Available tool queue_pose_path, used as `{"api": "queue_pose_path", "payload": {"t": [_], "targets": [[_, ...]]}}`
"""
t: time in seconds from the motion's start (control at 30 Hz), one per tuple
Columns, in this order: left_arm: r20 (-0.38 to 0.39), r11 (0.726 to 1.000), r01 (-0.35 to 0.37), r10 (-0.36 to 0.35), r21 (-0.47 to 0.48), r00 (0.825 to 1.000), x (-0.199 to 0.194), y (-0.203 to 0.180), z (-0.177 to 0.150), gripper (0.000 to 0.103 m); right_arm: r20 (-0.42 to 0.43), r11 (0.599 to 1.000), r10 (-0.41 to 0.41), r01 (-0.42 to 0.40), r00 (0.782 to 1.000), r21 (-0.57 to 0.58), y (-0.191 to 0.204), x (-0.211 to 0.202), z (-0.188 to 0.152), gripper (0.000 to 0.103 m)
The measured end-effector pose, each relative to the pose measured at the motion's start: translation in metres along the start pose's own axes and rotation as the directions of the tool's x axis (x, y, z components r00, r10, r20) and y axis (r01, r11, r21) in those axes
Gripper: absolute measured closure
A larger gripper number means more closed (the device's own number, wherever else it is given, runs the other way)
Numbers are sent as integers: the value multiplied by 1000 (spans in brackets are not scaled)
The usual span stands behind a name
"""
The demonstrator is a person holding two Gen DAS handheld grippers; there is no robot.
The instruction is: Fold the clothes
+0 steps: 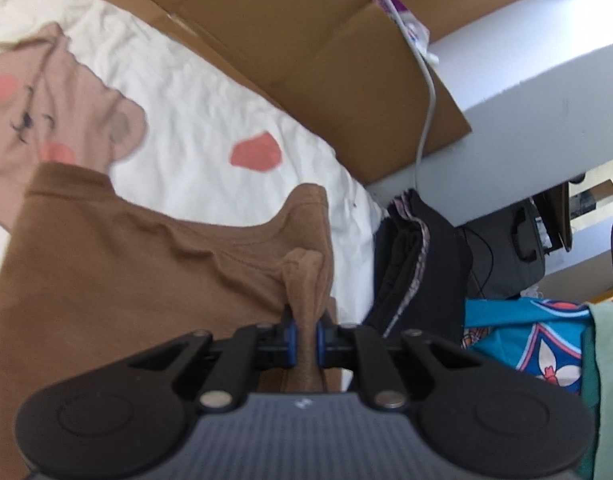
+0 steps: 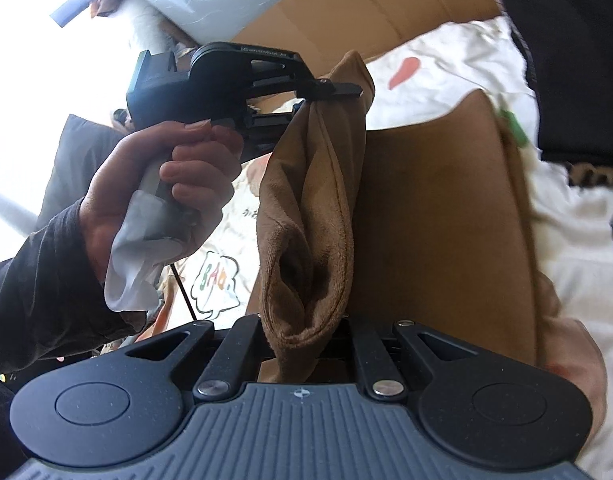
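Observation:
A brown garment [image 1: 138,272] lies spread on a white bedsheet [image 1: 194,120] printed with a bear. My left gripper [image 1: 305,338] is shut on a bunched fold of the brown garment, which stands up between the blue pads. In the right wrist view my right gripper [image 2: 302,344] is shut on a thick folded edge of the same brown garment [image 2: 438,216]. That edge hangs stretched between both grippers. The left gripper [image 2: 306,102] shows there too, held by a person's hand [image 2: 178,176], pinching the far end of the fold.
A flattened cardboard sheet [image 1: 306,40] lies along the bed's far side with a white cable [image 1: 426,92] over it. A dark pile of clothes [image 1: 418,256] sits at the bed's corner, next to a blue patterned cloth [image 1: 522,332]. A black item [image 2: 578,60] lies upper right.

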State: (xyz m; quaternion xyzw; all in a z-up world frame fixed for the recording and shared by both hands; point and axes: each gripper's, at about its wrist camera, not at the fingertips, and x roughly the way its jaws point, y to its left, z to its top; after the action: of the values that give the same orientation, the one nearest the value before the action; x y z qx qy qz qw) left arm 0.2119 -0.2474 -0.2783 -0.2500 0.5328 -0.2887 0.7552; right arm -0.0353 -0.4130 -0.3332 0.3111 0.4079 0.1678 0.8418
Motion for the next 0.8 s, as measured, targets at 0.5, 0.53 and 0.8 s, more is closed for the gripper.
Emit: {"api": "queue_pose_path", "payload": {"t": [0.5,0.53,0.8], "targets": [[-82,999,-28,32,42,996,57,-22,-34,93,-38,983,-77,83,996,162,-48,-19,-26,100],[-87,998,-34,38,45,996,60,-24,-34,93,-42,982,-80,86,996,170,-50,-20,-28,100],[-97,991,-99,108,91,989,82,-34,-37,93,-67,957,-126,139,990,256,-68,-22,-36,100]]}}
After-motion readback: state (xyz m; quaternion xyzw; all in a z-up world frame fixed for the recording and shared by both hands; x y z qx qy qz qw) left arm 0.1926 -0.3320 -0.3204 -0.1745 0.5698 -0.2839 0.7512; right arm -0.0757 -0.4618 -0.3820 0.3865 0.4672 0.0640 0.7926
